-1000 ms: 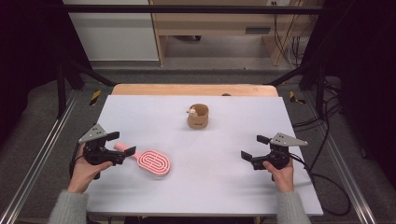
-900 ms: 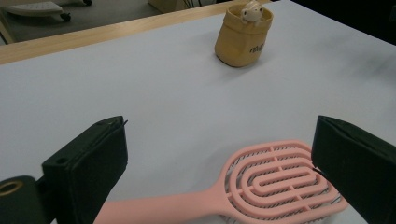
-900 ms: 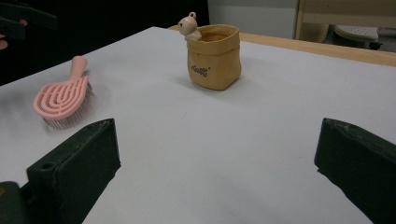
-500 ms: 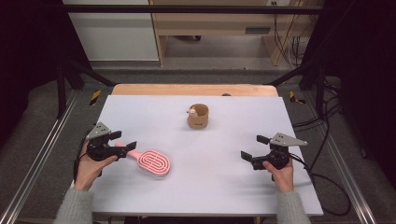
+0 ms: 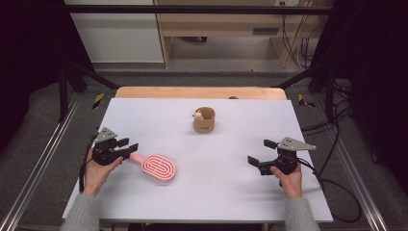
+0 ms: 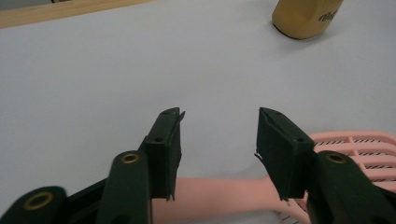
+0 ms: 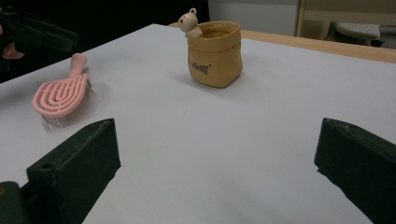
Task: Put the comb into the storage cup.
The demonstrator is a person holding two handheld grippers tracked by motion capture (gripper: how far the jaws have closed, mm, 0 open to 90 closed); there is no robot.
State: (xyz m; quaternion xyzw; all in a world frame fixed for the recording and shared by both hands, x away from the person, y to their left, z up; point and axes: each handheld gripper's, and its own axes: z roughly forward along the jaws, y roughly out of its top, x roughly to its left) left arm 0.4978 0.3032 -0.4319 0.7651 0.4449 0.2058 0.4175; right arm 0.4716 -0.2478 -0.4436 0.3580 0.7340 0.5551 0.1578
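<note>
White desk (image 5: pixel 231 192), brush (image 5: pixel 156 166) lying flat, front-left of the cup (image 5: pixel 204 120). Your left gripper (image 6: pixel 217 140) fingers have been closing astride its handle, not yet clamped. Right gripper (image 7: pixel 217 154) released, idle. Lift pending.

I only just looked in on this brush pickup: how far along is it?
Done: the left gripper straddles the pink hairbrush handle, its jaws having just been closing. In hand: the grasp itself; the pads are not yet pressing the handle, and the brush lies flat on the table. Left: gripping and lifting. The right gripper waits open; the tan cup stands untouched.
</note>
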